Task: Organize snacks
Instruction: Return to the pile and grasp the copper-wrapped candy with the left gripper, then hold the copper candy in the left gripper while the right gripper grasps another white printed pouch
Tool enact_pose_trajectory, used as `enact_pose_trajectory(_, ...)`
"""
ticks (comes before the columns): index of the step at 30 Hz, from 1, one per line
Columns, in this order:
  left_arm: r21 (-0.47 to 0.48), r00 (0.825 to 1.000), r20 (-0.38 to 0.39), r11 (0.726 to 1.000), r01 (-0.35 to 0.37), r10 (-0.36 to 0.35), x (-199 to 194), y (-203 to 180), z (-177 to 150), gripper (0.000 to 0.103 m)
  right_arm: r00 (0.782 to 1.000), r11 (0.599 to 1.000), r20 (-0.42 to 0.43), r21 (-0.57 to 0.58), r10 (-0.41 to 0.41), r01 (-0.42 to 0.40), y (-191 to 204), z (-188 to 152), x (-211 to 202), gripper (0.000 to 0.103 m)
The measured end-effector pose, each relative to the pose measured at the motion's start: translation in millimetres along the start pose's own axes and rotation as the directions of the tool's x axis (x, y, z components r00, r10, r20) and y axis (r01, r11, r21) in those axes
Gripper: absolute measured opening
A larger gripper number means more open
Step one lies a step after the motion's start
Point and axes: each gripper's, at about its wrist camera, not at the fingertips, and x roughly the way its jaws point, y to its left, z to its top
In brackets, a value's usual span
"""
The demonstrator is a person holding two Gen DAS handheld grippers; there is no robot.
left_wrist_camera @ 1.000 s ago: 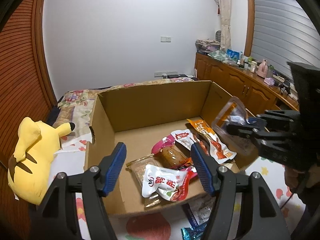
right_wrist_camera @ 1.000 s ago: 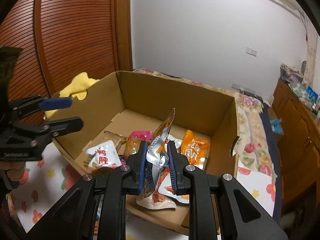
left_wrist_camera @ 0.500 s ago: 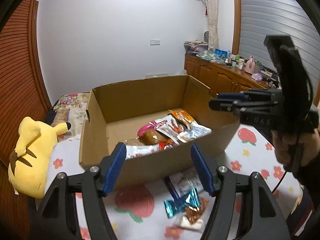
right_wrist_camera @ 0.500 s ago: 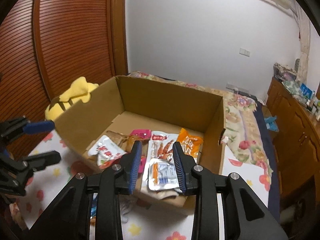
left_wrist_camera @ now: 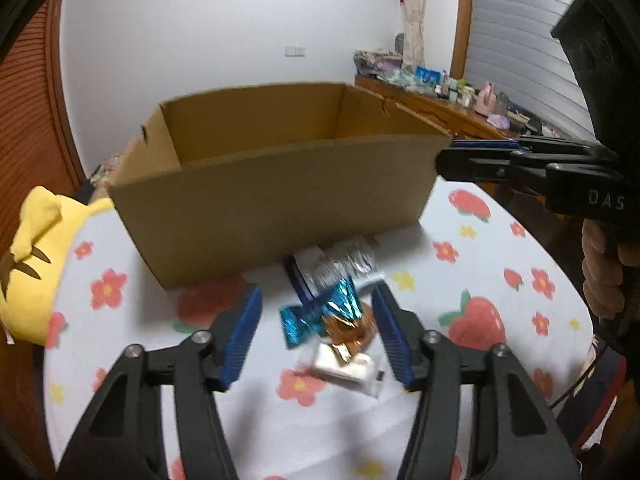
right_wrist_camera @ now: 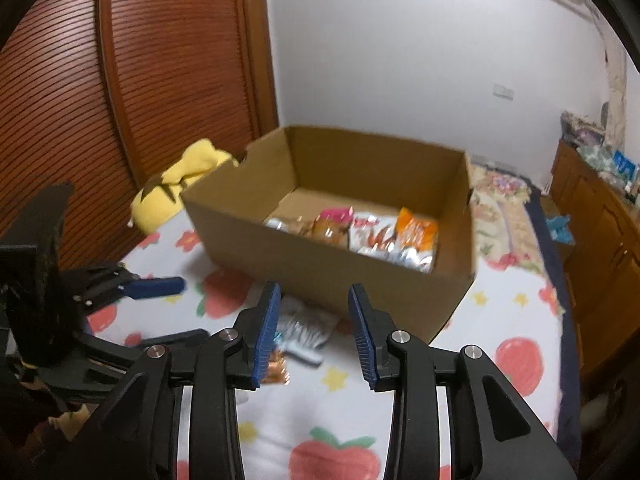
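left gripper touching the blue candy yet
Apart. The left wrist view shows the left gripper open, white cloth visible between each pad and the blue candy lying in the gap.

one cardboard box (right_wrist_camera: 320,276) on the printed cloth. inside it, packets seen from the right wrist view: one orange (right_wrist_camera: 416,234), one white with red print (right_wrist_camera: 370,232), one pink-topped (right_wrist_camera: 334,216), one silver at the near right (right_wrist_camera: 412,258); blur prevents a firm total. outside the box, left wrist view: one silver packet (left_wrist_camera: 340,264), one teal foil wrapper (left_wrist_camera: 320,314), one copper foil wrapper (left_wrist_camera: 348,332), one white packet (left_wrist_camera: 348,370). one yellow plush toy (left_wrist_camera: 36,264). two grippers: left gripper (left_wrist_camera: 318,334), right gripper (right_wrist_camera: 314,330), both with jaws apart.
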Motion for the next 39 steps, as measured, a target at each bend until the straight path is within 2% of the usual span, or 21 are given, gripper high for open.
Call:
enact_pose_trajectory(2,-0.003,1.0,-0.013,1.0,0.015,-0.015,6.2,-3.6,-4.7,0.051,1.0,1.0,-0.028,-0.005,0.002,-0.002,2.0,-7.2,9.3,0.035)
enact_pose_trajectory(9,-0.01,0.997,-0.071,0.999,0.042,-0.043,30.0,-9.5,-12.1,0.051,0.994,0.998,-0.096,0.043,0.048,-0.044,-6.5,-22.3,38.5,0.041)
enact_pose_trajectory(14,-0.008,0.99,-0.13,0.998,0.058,-0.058,45.8,-13.0,-17.9,0.052,0.99,0.998,-0.133,0.05,0.053,-0.047,-9.1,-30.5,60.9,0.045)
enact_pose_trajectory(22,-0.007,0.988,-0.15,0.999,0.036,-0.037,54.7,-14.4,-19.6,0.053,0.987,0.996,-0.147,0.068,0.063,-0.053,-15.5,-35.7,72.5,0.047)
enact_pose_trajectory(24,-0.007,0.989,-0.145,0.999,0.035,-0.036,54.2,-14.3,-21.0,0.048,0.987,0.996,-0.148,0.075,0.066,-0.055,-17.6,-36.2,74.0,0.047)
enact_pose_trajectory(25,-0.008,0.989,-0.143,0.999,0.037,-0.038,52.6,-14.3,-22.2,0.037,0.986,0.995,-0.15,0.077,0.07,-0.059,-18.0,-36.4,74.9,0.048)
enact_pose_trajectory(29,-0.019,0.989,-0.141,0.999,0.048,-0.051,49.3,-11.3,-27.1,0.023,0.984,0.996,-0.163,0.068,0.074,-0.064,-16.1,-37.1,80.7,0.051)
enact_pose_trajectory(32,-0.035,0.991,-0.125,0.998,0.05,-0.054,40.2,-8.0,-29.9,0.019,0.982,0.995,-0.171,0.065,0.083,-0.073,-11.6,-36.9,88.4,0.053)
enact_pose_trajectory(39,-0.065,0.993,-0.097,0.996,0.061,-0.067,18.4,9.2,-36.1,0.019,0.98,0.995,-0.181,0.068,0.083,-0.072,-5.9,-34.9,104.8,0.058)
